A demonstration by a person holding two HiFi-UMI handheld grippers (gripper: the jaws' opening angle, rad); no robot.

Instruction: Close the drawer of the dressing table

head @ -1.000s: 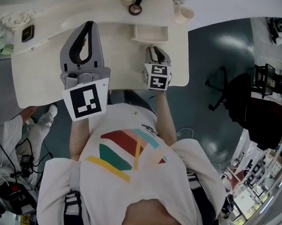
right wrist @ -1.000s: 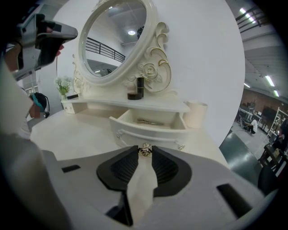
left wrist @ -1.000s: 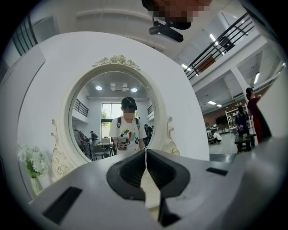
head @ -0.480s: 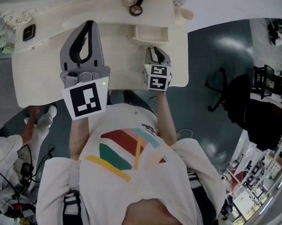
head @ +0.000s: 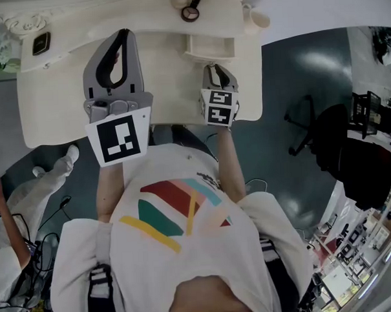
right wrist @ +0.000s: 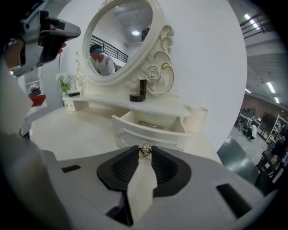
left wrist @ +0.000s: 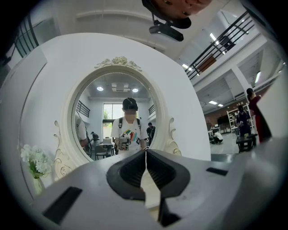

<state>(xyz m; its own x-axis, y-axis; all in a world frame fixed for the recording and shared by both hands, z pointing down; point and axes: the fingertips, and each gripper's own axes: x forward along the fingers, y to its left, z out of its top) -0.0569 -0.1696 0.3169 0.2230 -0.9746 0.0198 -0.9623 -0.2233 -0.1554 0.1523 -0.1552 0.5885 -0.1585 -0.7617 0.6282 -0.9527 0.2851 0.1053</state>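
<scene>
Gripping the small metal knob [right wrist: 144, 152] of the open drawer [right wrist: 135, 130], the right gripper [right wrist: 144, 148] has its jaws narrowed onto it. The drawer stands pulled out from the dressing table over the cream surface [right wrist: 67, 130]. The left gripper [left wrist: 145, 153] faces the oval mirror [left wrist: 112, 96], with its jaws pressed together and nothing between them.

A pale cup [right wrist: 196, 117] sits far right, a dark bottle [right wrist: 142, 86] left of it, white flowers [right wrist: 65, 81] far left. An office chair [head: 316, 124] stands apart.
</scene>
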